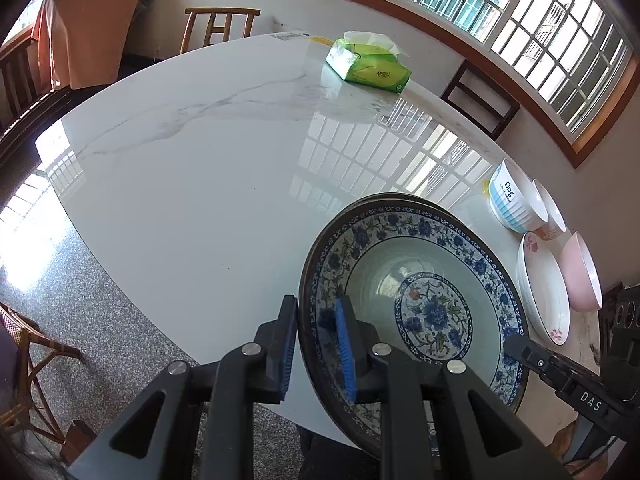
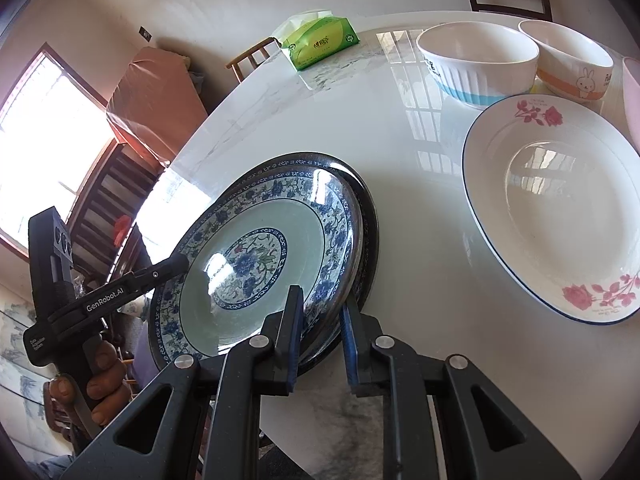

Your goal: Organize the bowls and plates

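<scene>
Plates of glazed blue-and-white porcelain sit stacked at the near edge of the marble table (image 1: 192,168); the upper blue-and-white plate (image 1: 412,292) is round and deep, its rim banded with blue flowers and vines, a pale celadon well ringing a floral medallion at the centre; a second plate (image 2: 370,216) with a dark rim lies under it, showing as a crescent on the far side. The left gripper (image 1: 316,344) is clamped on the upper plate's left rim, one ribbed blue pad inside the bowl of it and the black finger outside; the right gripper (image 2: 320,340) pinches the rim on the opposite side, its jaws drawn nearly together across the thin edge. A hand (image 2: 104,384) wraps the black handle of the left tool. To the right lies a glossy white plate (image 2: 560,208) with a thin blue edge and pink roses; beyond it stand a ribbed white bowl (image 2: 476,64) with a pale blue base, a rabbit bowl (image 2: 572,64) banded in orange, and a smooth pink bowl (image 1: 582,272). Far across the polished, grey-veined top rests a soft green tissue pack (image 1: 366,66); slatted wooden chairs (image 1: 218,26) ring the table.
</scene>
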`<state>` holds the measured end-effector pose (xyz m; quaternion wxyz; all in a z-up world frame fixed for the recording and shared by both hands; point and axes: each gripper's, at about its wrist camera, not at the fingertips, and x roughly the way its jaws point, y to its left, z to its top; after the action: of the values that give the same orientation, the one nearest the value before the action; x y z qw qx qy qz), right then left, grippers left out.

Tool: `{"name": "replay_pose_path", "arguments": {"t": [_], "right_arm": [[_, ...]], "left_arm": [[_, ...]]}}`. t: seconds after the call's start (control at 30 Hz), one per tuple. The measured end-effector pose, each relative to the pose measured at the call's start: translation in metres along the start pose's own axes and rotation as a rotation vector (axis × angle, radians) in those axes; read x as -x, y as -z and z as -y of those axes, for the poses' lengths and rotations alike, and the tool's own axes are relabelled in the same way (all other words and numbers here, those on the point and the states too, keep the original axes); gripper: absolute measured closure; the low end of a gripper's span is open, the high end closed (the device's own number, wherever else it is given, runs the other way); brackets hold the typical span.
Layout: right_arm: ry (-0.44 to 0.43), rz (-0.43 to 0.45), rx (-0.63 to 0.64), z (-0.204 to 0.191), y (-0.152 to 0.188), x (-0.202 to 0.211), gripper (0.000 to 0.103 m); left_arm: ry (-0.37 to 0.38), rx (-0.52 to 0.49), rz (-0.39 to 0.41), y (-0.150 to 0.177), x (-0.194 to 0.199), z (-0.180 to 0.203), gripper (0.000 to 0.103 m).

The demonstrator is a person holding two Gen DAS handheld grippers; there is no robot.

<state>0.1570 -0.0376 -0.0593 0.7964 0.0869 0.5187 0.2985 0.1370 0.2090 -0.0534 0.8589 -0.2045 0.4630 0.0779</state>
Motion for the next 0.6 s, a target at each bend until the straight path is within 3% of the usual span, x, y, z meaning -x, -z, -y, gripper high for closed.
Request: {"name": "replay_pose_path", "arguments": {"t": [0.2,0.37,0.6], "right_arm": [[0.037,0.012,0.032,-0.006,0.0,-0.002,0.085],[0.045,0.017,0.039,-0.007,-0.003,-0.005,0.084],[0.159,0.063,0.167,-0.025,-0.003,-0.006,0.074]], "left_arm": [[-0.021,-0.039,0.062,-0.002,0.01,0.004,0.083],[0.0,-0.037,0.054,0.001,0.013,0.007,0.083],[-0.013,-0.043,0.04,0.008,0.011,0.01,0.083]]}}
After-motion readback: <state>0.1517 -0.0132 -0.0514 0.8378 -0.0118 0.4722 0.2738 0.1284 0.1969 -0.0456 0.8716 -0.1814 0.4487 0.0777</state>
